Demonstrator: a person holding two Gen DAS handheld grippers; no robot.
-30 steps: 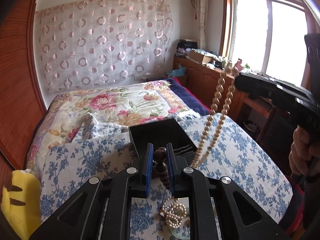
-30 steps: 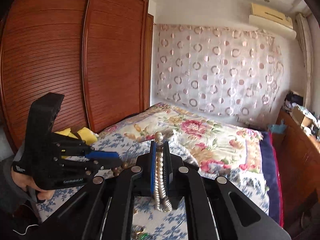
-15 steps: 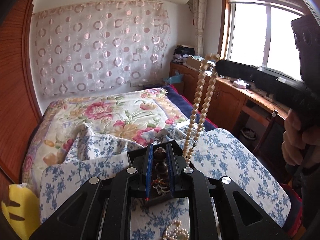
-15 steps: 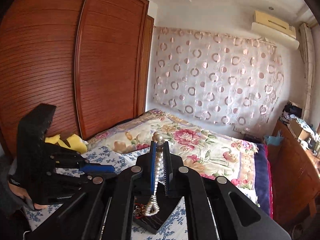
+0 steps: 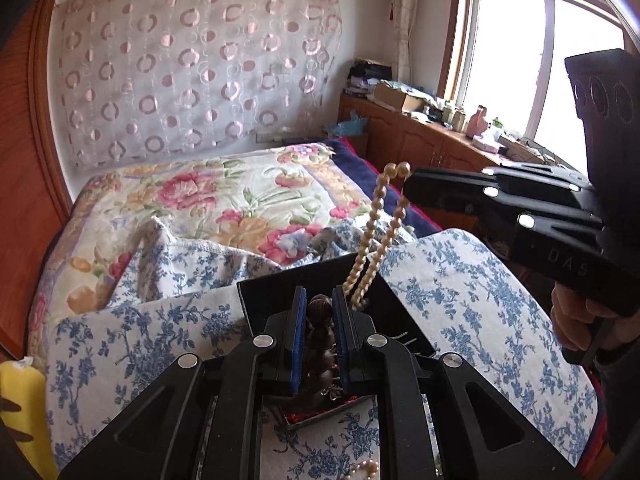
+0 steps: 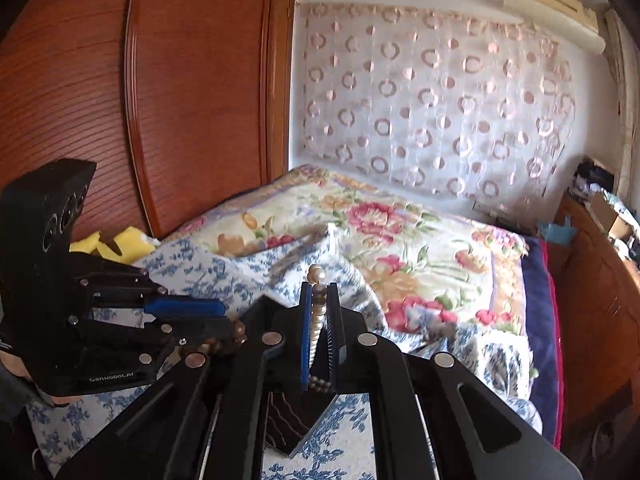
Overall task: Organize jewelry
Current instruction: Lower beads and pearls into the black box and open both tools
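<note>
My left gripper (image 5: 319, 304) is shut on a dark brown wooden bead strand (image 5: 320, 340) that hangs down into a black jewelry box (image 5: 260, 296) on the blue-flowered cloth. My right gripper (image 6: 319, 292) is shut on a cream bead necklace (image 6: 316, 316); in the left wrist view that necklace (image 5: 374, 240) hangs from the right gripper (image 5: 408, 188) with its lower end inside the box. The box also shows below the right gripper (image 6: 292, 420). In the right wrist view the left gripper (image 6: 228, 320) is at the left with brown beads at its tips.
A pearl strand (image 5: 366, 470) lies on the blue-flowered cloth (image 5: 460, 304) near the front edge. A floral quilt (image 5: 200, 200) covers the bed behind. A yellow cushion (image 5: 20, 400) sits at the left. A wooden wardrobe (image 6: 160, 100) and cabinets (image 5: 420, 144) flank the bed.
Both grippers have come down toward the black box. The cream necklace's lower end and the brown bead strand now rest inside the box. The pearl strand has slid out toward the frame's bottom.
</note>
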